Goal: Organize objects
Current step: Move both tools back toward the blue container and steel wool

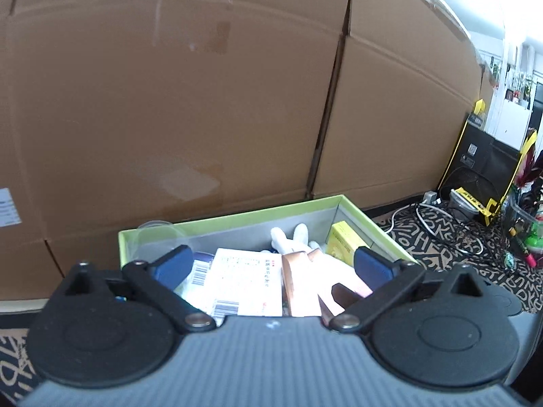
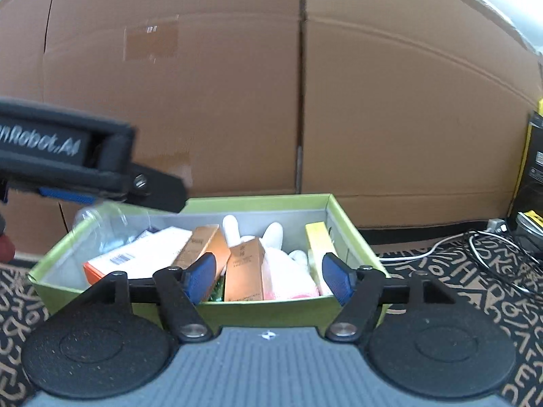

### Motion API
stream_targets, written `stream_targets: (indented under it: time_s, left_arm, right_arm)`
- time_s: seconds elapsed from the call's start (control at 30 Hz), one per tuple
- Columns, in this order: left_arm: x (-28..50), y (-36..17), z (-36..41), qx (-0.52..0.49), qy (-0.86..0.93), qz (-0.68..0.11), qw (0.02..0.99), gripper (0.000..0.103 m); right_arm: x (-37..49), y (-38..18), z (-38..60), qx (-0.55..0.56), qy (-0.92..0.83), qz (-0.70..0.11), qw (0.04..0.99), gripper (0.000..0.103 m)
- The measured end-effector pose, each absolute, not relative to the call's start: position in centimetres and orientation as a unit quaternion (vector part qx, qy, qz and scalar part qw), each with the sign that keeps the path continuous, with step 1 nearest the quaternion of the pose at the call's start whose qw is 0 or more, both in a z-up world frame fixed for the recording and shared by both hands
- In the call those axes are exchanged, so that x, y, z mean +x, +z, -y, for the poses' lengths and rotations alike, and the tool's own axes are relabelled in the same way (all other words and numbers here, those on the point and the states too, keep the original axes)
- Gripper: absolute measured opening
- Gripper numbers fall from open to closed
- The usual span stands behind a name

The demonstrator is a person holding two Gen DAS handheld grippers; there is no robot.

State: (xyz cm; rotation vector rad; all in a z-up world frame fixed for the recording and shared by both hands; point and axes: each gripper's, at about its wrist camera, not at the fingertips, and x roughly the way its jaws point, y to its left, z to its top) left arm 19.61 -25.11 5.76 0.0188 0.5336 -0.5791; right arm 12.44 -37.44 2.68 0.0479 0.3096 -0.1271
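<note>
Step in hand: both tools poised at the green box (image 2: 258, 308), which is already filled; a placing or a tidying of contents, I judge.
Left gripper (image 1: 271, 266): jaws spread wide, nothing between the pads.
Right gripper (image 2: 268, 279): jaws well apart, empty.
Contents: orange cartons (image 2: 244, 271), white carton (image 1: 244, 278), yellow carton (image 1: 342, 244), white plush toy (image 2: 281, 264); a clear container (image 2: 101, 224) at the far-left corner, possibly a bottle.
Next move: pick one item, then close squarely on its flat sides.

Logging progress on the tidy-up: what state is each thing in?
left gripper: open, empty
right gripper: open, empty
green box: lidless, filled
orange cartons: leaning inside box
plush rabbit: lying in box
yellow carton: on edge against right wall
clear cup: in box's far-left corner
</note>
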Motion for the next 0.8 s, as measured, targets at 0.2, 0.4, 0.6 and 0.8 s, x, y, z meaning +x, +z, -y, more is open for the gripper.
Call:
stream_targets:
  time_s: [0.2, 0.4, 0.6, 0.8]
  left_arm:
    - [17.2, 7.6, 22.4, 0.005, -0.28, -0.246, 0.928, 0.103]
    - [14.8, 8.9, 18.3, -0.004, -0.272, -0.235, 0.933, 0.103]
    - [13.5, 8.1, 11.4, -0.027, -0.221, -0.233, 0.947, 0.103]
    - [14.5, 5.1, 5.6, -0.036, -0.165, -0.264, 0.95, 0.103]
  right_arm:
    - [10.4, 4.5, 35.7, 0.026, -0.056, -0.124, 0.99, 0.081]
    - [8.3, 5.7, 32.1, 0.018, -0.031, -0.102, 0.994, 0.081]
    - [7.2, 5.0, 27.2, 0.021, 0.026, -0.097, 0.995, 0.082]
    - [8.6, 2.3, 21.6, 0.003, 0.08, -0.137, 0.987, 0.065]
